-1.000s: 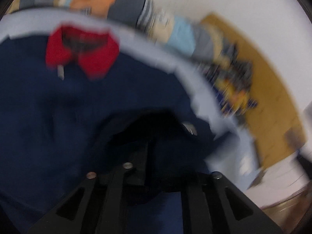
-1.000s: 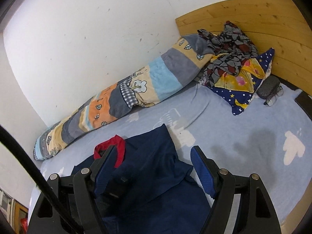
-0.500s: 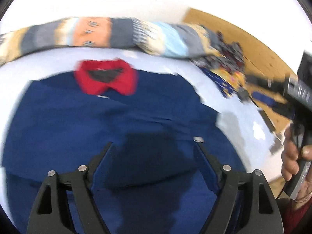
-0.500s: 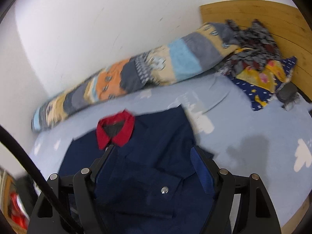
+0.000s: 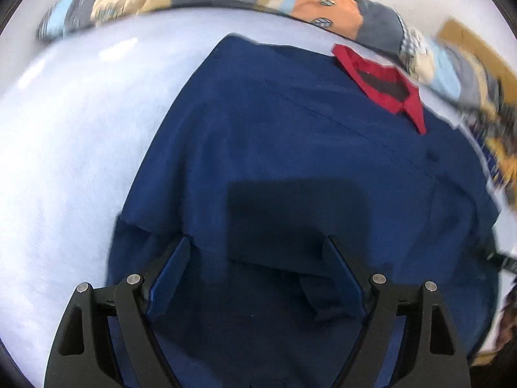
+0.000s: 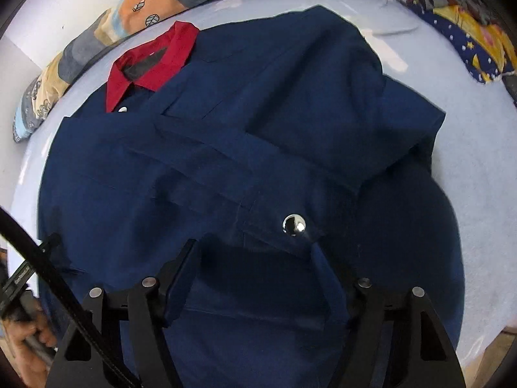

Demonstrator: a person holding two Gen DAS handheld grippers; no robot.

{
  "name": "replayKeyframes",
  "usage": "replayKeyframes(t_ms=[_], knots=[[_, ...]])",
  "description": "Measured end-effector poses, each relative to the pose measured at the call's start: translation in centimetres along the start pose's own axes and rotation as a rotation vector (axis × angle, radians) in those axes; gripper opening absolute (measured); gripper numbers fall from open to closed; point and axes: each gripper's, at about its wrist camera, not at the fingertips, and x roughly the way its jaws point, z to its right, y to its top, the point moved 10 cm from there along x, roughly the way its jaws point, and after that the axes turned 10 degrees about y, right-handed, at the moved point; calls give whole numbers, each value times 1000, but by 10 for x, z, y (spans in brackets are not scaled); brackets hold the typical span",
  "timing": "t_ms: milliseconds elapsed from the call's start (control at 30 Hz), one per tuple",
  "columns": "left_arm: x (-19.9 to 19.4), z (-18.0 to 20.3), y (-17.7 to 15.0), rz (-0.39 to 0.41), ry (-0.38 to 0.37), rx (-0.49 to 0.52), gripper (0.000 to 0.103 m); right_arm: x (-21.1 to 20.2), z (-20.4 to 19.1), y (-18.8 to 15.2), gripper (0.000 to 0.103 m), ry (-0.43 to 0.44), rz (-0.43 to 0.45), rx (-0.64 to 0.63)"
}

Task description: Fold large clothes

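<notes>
The left gripper [image 5: 257, 252] is being held wide open over the near part of the navy jacket [image 5: 290, 148], its blue-padded fingers [image 5: 171, 274] spread apart with only flat cloth lying beneath them and nothing pinched between. The jaws have just been opening, and no fold of fabric is being caught by them. A dark block of shadow is being cast on the cloth just beyond the fingertips. The right gripper [image 6: 255, 252] is likewise being held open, tilted steeply down over the jacket [image 6: 258, 129], though its jaws have just been closing a little; the cloth lies under and between the fingers [image 6: 181, 278] but is not being pressed by the pads. Just beyond its right fingertip a shiny metal snap button [image 6: 294, 224] is being shown on a folded-in sleeve cuff [image 6: 274, 223] laid across the front. The jacket is being spread flat on the pale blue bedsheet [image 6: 478, 148], with its red collar [image 6: 152, 64] at the far side. Along the far edge of the bed a long patchwork bolster [image 6: 152, 9] is lying, and at the far right a star-patterned pillow [image 6: 475, 48] is being glimpsed. At the near left edge of the right wrist view a hand [image 6: 26, 349] is being seen around a gripper handle.
</notes>
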Motion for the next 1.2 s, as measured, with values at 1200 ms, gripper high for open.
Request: replayKeyframes(t_ms=[1200], knots=[[-42, 116, -25, 316, 208, 479, 88, -6, -75, -10, 78, 20, 65, -279]])
